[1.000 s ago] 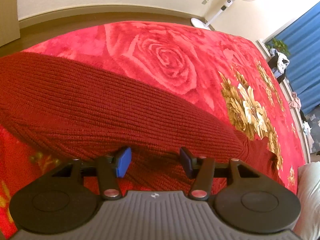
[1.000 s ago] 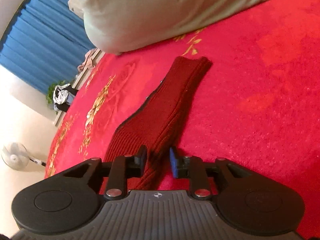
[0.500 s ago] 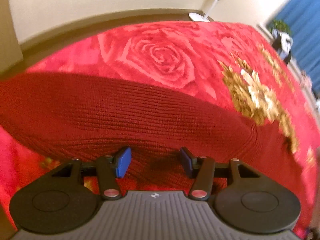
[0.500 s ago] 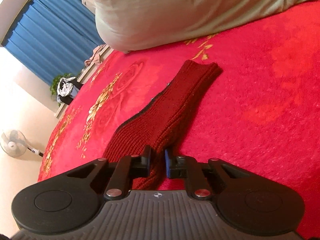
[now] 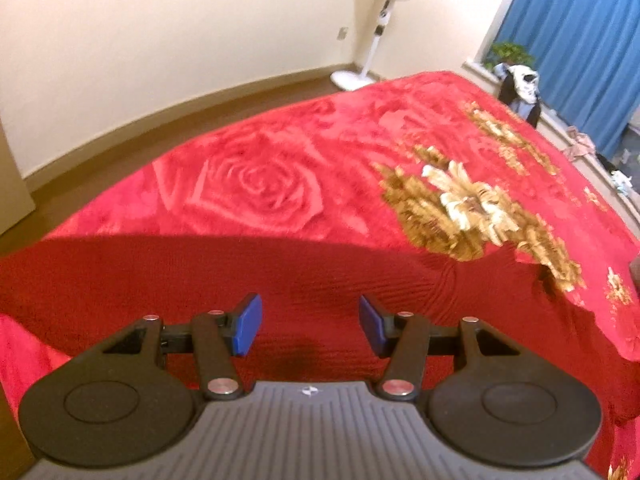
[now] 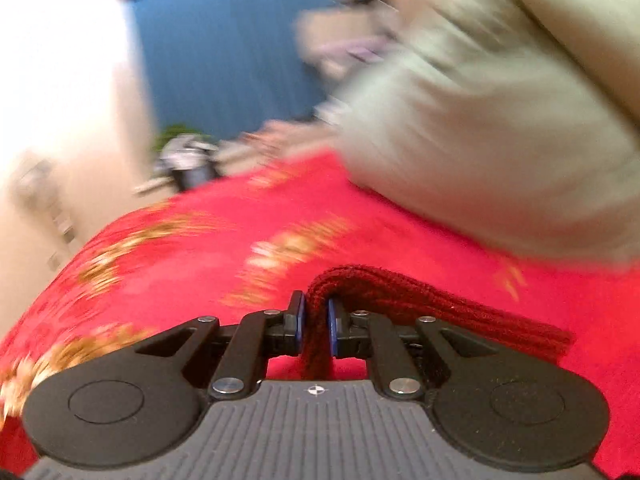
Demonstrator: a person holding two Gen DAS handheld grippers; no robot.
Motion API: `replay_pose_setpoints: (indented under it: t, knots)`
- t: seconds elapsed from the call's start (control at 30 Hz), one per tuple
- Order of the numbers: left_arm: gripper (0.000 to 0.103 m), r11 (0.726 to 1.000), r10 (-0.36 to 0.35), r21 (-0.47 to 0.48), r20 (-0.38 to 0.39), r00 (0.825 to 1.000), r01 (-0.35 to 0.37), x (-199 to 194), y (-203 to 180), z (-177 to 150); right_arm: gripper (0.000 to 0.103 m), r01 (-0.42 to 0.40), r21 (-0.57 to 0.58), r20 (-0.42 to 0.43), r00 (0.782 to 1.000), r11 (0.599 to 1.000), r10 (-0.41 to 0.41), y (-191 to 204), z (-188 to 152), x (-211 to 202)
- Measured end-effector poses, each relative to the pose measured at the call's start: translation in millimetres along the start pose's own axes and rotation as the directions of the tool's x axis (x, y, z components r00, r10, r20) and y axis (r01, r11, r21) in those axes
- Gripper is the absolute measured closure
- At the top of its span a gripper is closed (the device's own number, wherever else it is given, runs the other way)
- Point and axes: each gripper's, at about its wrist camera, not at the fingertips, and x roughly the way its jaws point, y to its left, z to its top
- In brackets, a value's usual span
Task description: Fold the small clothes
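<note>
The left gripper (image 5: 310, 324) hangs released, its blue pads spread wide just above the dark red knit garment (image 5: 200, 280), which lies across the near part of the bed's red rose-patterned blanket (image 5: 280, 176). The right gripper (image 6: 314, 322) is clenched on a raised fold of the same garment (image 6: 400, 288), the rest trailing right over the blanket (image 6: 192, 264). A pale pillow (image 6: 500, 140) lies far right, blurred.
</note>
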Motion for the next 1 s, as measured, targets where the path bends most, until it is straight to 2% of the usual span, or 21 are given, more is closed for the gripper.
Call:
replay_pose_setpoints:
  t: [0.07, 0.13, 0.2, 0.23, 0.3, 0.33, 0.37, 0.43, 0.5, 0.53, 0.63, 0.73, 0.83, 0.9, 1.0]
  knots:
    - [0.045, 1.000, -0.009, -0.004, 0.009, 1.000, 0.010, -1.5, 1.9, 2.7, 0.091, -0.097, -0.124, 0.037, 0.994, 0.988, 0.102, 60.3, -2.3, -21.6]
    - [0.046, 0.999, -0.032, -0.014, -0.006, 0.999, 0.032, 0.4, 3.1, 4.9, 0.091, -0.221, -0.246, 0.049, 0.969, 0.944, 0.240, 124.9, -17.4, -51.1]
    - [0.059, 0.997, -0.079, -0.013, -0.034, 0.996, 0.079, 4.2, 0.7, 5.5, 0.091, -0.367, -0.315, 0.019, 0.919, 0.875, 0.393, 180.6, -39.3, -81.5]
    - [0.068, 0.993, -0.117, -0.013, -0.054, 0.992, 0.116, 7.6, -1.7, 5.0, 0.091, -0.444, -0.326, -0.026, 0.887, 0.835, 0.461, 205.0, -53.0, -93.0]
    - [0.073, 0.980, -0.198, -0.021, -0.100, 0.975, 0.196, 14.6, -7.7, 2.6, 0.090, -0.569, -0.313, -0.167, 0.822, 0.761, 0.545, 243.3, -82.6, -104.8]
    - [0.076, 0.971, -0.238, -0.028, -0.125, 0.963, 0.236, 19.0, -11.4, 0.6, 0.089, -0.620, -0.296, -0.250, 0.785, 0.727, 0.567, 256.4, -98.9, -105.7]
    - [0.076, 0.962, -0.274, -0.039, -0.148, 0.950, 0.271, 23.4, -14.7, -1.7, 0.089, -0.646, -0.284, -0.321, 0.760, 0.708, 0.565, 264.7, -114.9, -106.3]
    - [0.076, 0.940, -0.341, -0.079, -0.203, 0.918, 0.331, 34.5, -20.1, -7.8, 0.087, -0.663, -0.266, -0.424, 0.733, 0.700, 0.532, 266.1, -139.4, -108.7]
    - [0.075, 0.921, -0.389, -0.120, -0.249, 0.887, 0.371, 45.3, -24.0, -11.9, 0.086, -0.672, -0.235, -0.485, 0.707, 0.702, 0.514, 247.4, -151.5, -114.5]
    - [0.075, 0.912, -0.410, -0.135, -0.270, 0.871, 0.387, 51.4, -26.6, -13.7, 0.082, -0.663, -0.232, -0.495, 0.710, 0.712, 0.500, 236.0, -153.6, -118.1]
    - [0.074, 0.889, -0.458, -0.170, -0.310, 0.833, 0.425, 66.6, -35.3, -16.6, 0.077, -0.591, -0.224, -0.520, 0.745, 0.775, 0.417, 186.3, -156.4, -124.0]
    - [0.074, 0.870, -0.492, -0.227, -0.324, 0.808, 0.438, 85.1, -40.4, -17.4, 0.077, -0.462, -0.206, -0.526, 0.796, 0.862, 0.301, 124.6, -161.6, -128.2]
    - [0.074, 0.872, -0.480, -0.273, -0.321, 0.816, 0.406, 107.1, -45.3, -19.1, 0.077, -0.352, -0.171, -0.543, 0.813, 0.920, 0.210, 77.5, -175.6, -126.0]
    - [0.074, 0.872, -0.474, -0.300, -0.317, 0.821, 0.387, 121.7, -47.1, -20.5, 0.078, -0.352, -0.168, -0.511, 0.830, 0.921, 0.224, 62.9, -187.0, -135.2]
    - [0.074, 0.880, -0.442, -0.327, -0.297, 0.846, 0.345, 137.7, -47.8, -23.2, 0.078, -0.345, -0.229, -0.454, 0.865, 0.910, 0.214, 60.7, -200.4, -147.8]
